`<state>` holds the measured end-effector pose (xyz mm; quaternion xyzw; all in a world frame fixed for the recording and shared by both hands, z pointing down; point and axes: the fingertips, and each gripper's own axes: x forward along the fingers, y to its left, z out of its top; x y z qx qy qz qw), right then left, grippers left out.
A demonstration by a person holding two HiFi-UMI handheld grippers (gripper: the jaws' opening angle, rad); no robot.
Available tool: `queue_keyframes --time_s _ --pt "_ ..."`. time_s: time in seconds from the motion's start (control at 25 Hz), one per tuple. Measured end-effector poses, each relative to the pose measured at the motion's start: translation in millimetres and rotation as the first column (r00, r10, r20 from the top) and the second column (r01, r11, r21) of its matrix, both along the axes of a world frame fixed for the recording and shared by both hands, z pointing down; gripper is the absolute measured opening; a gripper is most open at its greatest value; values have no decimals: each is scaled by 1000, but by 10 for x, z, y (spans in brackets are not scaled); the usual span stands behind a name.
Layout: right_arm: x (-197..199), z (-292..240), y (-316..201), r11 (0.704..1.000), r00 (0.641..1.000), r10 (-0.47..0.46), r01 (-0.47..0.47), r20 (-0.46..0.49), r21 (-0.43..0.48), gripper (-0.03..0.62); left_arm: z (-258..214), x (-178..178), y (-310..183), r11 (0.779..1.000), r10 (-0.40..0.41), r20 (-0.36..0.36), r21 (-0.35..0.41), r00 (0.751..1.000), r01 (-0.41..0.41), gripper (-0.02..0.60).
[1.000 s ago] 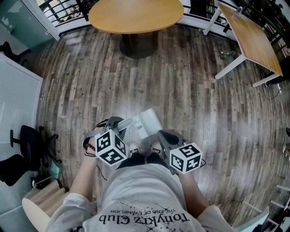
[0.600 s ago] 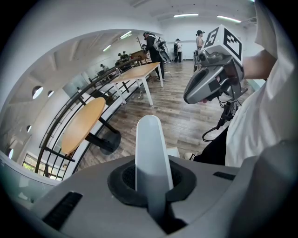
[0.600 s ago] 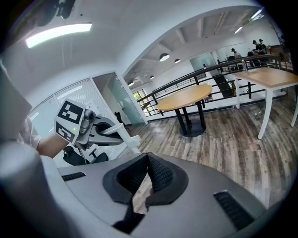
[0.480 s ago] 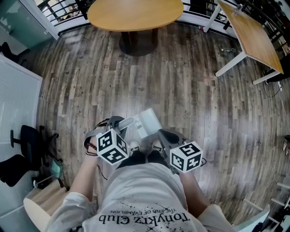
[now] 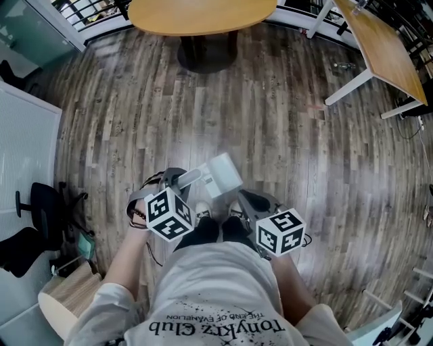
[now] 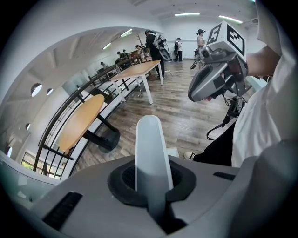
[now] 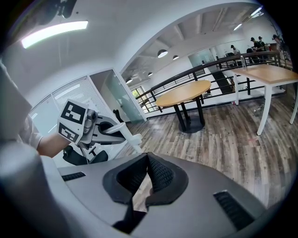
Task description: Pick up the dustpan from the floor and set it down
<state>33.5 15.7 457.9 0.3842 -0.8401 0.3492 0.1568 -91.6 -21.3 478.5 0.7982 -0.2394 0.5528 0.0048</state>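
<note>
At five o'clock the fingers of my right gripper [image 7: 147,167] meet on nothing, at nine my left gripper [image 5: 173,180] clamps the smooth pale-grey handle of the dustpan [image 5: 223,174], its boxy white pan hanging above the floor at twelve, beyond my shoes [image 5: 201,211].

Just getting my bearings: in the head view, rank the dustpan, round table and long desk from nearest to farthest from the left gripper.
1. Dustpan: held in the left gripper's jaws.
2. Round table: straight ahead.
3. Long desk: far right.
</note>
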Motion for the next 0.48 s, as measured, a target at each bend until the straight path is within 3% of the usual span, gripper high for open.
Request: queue_keyframes --time_s 0.48 --pt "-54 137 -141 1000 1000 10 -10 -4 -15 23 292 -74 -186 999 -40 -5 12 999 40 38"
